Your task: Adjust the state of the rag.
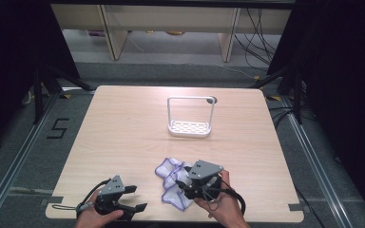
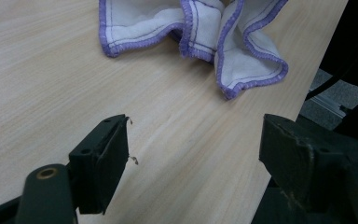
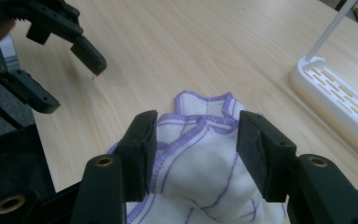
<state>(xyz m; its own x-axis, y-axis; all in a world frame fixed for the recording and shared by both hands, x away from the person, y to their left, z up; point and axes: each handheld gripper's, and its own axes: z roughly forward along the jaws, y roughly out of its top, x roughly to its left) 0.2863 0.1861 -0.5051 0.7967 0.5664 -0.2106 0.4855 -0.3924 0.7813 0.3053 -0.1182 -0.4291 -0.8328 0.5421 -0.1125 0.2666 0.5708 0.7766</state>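
A crumpled white cloth with purple stitched edges (image 1: 170,185) lies near the table's front edge, right of centre. My right gripper (image 1: 184,184) sits low over its right side. In the right gripper view the cloth (image 3: 200,168) bulges between the jaws of that gripper (image 3: 198,135), which stand apart and do not pinch it. My left gripper (image 1: 136,198) hovers open at the front left with nothing in it. From the left gripper view, the open jaws of this gripper (image 2: 196,154) frame bare wood, with the cloth (image 2: 200,32) a short way ahead. The left gripper (image 3: 72,84) also appears in the right gripper view.
A white slotted rack with a tall wire loop handle (image 1: 190,127) stands past the table's middle, seen again as the rack (image 3: 335,102) at the right. The light wooden table (image 1: 123,133) ends just behind both hands. Dark floor, rails and cables surround it.
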